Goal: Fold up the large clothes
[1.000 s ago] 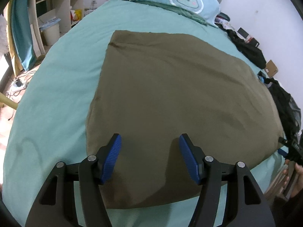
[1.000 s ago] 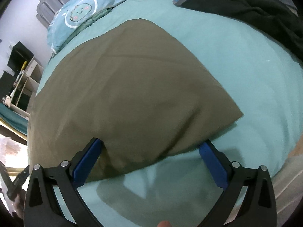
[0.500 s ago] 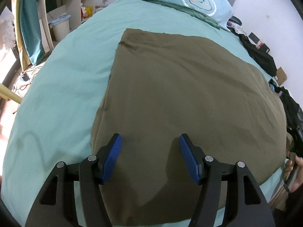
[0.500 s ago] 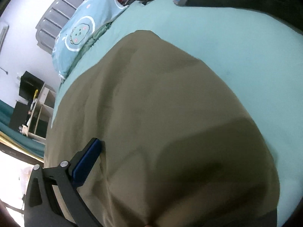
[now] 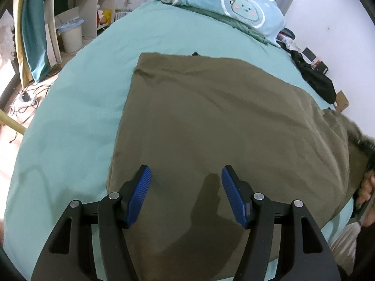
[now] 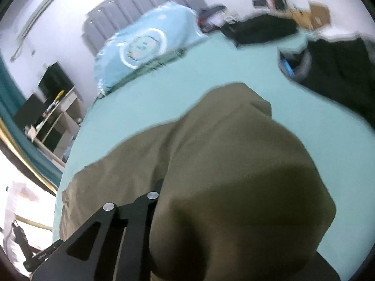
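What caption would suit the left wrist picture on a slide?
Open left tongs hover over an olive cloth spread on a teal bed, pillow beyond.

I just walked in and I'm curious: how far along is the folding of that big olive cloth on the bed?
Barely begun. Done: the olive cloth lies spread fairly flat on the teal bed sheet. In hand: the right gripper is closing on the cloth's near corner, which drapes over it, bunched and raised. The left gripper hovers open over the near edge, holding nothing. Left: no finished fold shows, so all the folding remains.
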`<state>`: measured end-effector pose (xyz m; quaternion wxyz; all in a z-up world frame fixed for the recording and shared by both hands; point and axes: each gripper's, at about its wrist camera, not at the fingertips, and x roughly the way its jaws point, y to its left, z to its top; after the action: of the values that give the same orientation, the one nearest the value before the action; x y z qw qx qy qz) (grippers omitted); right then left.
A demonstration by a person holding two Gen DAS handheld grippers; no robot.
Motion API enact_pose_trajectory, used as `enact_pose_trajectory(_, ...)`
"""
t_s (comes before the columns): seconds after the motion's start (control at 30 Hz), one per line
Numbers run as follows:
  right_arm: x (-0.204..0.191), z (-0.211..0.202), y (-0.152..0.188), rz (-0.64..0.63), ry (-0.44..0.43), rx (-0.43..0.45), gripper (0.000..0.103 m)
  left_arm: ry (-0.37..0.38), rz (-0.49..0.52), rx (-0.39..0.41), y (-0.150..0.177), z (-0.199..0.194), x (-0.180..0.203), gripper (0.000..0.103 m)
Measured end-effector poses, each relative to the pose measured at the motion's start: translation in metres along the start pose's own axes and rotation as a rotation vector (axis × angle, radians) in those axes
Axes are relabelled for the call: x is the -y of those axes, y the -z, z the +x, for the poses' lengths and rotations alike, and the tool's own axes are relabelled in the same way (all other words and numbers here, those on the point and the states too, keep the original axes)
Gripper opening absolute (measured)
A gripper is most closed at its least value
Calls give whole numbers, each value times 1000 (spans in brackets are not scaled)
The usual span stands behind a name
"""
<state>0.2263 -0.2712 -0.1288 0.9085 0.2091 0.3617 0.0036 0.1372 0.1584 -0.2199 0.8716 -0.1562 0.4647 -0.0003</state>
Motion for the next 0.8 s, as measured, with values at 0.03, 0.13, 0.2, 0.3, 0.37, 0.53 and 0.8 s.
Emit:
enact_pose_trajectory(0.03, -19, -6, -6, -40, 1, 20, 15, 3, 5, 5, -2, -3, -1, 67)
enact_pose_trajectory(0.13, -76, -17, -19, -158, -14, 61, 14, 3, 12, 19, -4, -10, -4, 67)
enact_pose_trajectory(0.2, -116, -23, -19, -247, -34, 73, 14, 2, 7, 25, -6, -15, -10, 67)
enact_pose_trajectory(0.3, -181, -28, -8, -390, -76, 81, 13, 10, -28, 45, -12, -26, -23, 67)
enact_pose_trajectory(0.37, -222, -29, 8, -477, -111, 72, 12, 25, -62, 63, -16, -34, -35, 67)
enact_pose_trajectory(0.53, -317, -12, 73, -644, -226, -11, 11, 20, -156, 122, -25, -60, -81, 67)
enact_pose_trajectory(0.8, -390, 55, 225, -855, -300, -284, 11, -33, -410, 173, -15, -91, -182, 67)
